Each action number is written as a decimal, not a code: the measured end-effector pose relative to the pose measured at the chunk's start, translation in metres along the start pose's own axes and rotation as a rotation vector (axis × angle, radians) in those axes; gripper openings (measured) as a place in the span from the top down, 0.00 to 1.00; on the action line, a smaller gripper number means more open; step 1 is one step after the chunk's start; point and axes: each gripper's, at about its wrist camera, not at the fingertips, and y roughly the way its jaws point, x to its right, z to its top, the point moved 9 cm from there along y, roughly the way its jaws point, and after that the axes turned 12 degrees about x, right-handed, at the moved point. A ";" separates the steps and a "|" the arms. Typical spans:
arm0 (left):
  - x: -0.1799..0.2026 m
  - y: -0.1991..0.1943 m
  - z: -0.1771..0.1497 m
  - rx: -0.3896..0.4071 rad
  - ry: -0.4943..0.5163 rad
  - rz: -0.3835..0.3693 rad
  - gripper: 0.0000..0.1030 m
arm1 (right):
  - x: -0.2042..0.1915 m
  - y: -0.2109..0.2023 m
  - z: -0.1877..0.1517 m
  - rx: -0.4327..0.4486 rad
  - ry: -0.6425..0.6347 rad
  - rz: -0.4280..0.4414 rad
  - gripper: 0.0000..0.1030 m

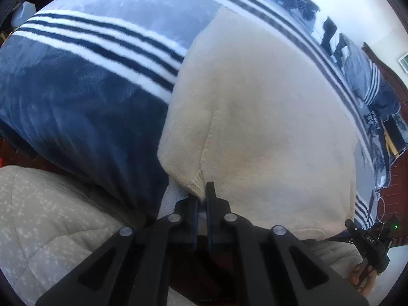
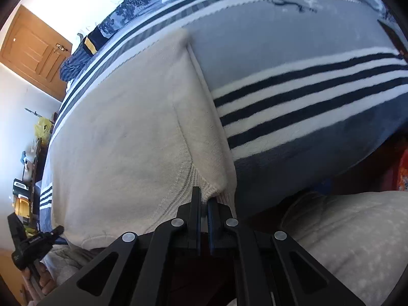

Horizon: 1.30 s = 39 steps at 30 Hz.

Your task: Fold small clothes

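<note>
Both grippers pinch the near corners of a cream knitted garment [image 1: 255, 117] spread on a bed.

A navy blanket [image 1: 76, 107] with white stripes lies beneath; a pale quilted cover [image 1: 51, 219] sits nearby. The left gripper [image 1: 202, 193] and right gripper [image 2: 202, 199] each clamp a ribbed corner, apparently the hem.

1. A blue blanket [image 1: 76, 117] with white and navy stripes covers the bed.
2. A wooden door [image 2: 35, 51] stands beyond the bed's far corner.
3. A yellow bag [image 2: 43, 127] hangs near the wall.
</note>
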 end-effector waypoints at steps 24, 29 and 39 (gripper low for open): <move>-0.019 -0.005 0.000 -0.015 -0.127 -0.007 0.52 | -0.032 -0.037 0.013 0.109 -0.018 0.082 0.50; -0.020 0.014 -0.007 -0.077 -0.159 -0.026 0.53 | -0.117 -0.048 0.020 0.107 -0.150 0.254 0.38; -0.033 0.008 -0.001 -0.081 -0.292 -0.150 0.79 | -0.309 0.010 -0.012 -0.255 -0.349 0.501 0.37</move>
